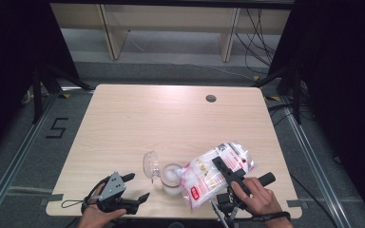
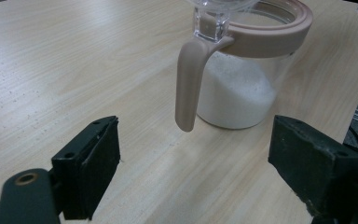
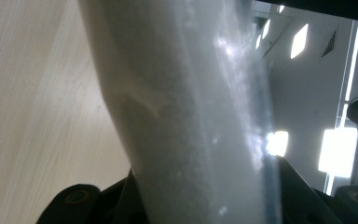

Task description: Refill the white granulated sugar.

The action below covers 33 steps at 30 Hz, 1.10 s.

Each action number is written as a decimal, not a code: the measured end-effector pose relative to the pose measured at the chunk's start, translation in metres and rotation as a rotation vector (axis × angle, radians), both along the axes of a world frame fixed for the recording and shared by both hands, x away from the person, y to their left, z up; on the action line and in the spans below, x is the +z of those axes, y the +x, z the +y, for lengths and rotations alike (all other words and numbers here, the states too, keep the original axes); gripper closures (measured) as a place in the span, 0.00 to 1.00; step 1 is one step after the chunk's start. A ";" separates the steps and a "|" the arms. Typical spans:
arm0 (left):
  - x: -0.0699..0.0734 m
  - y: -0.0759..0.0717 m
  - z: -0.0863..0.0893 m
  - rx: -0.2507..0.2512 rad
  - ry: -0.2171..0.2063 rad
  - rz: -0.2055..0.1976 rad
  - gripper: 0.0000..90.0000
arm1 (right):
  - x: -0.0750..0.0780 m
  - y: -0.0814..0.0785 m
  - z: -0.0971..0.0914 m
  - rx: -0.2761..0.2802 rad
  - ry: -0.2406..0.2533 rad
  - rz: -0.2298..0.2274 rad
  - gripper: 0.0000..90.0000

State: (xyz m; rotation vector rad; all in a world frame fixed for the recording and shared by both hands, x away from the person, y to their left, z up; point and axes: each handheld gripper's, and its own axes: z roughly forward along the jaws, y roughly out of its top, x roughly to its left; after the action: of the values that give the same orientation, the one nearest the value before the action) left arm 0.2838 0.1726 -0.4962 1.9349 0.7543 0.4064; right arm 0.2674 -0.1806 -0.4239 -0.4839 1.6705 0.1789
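Right gripper (image 1: 225, 173) clamped on soft, saggy bag (image 1: 215, 173), tilted toward jar (image 1: 172, 179) at nine o'clock. Best gripped mid-body. Left gripper (image 1: 138, 187) wide, idle.

The bag (image 1: 217, 175) leans over the jar (image 1: 172, 179), lid (image 1: 150, 165) left.

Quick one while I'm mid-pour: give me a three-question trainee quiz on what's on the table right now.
1. True or false: the right gripper is clamped on the bag of white granules.
2. What does the bag's low end tilt toward?
A. the hole in the tabletop
B. the clear jar
C. the left gripper
3. Fill in: the left gripper's jaws stand ___, with nothing between them.

Key:
1. True; the right gripper view shows the bag between its jaws.
2. B; the jar, lid flipped back, already holds white granules.
3. open
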 end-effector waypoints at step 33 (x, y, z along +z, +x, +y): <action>0.001 0.002 0.001 -0.019 0.017 -0.012 0.18 | 0.003 -0.005 0.015 -0.003 -0.170 -0.100 0.84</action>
State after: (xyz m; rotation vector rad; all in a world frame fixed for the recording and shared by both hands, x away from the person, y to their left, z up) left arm 0.2855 0.1732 -0.4956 1.9529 0.7260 0.4135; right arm 0.2624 -0.1658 -0.4210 -0.6079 1.5956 0.0102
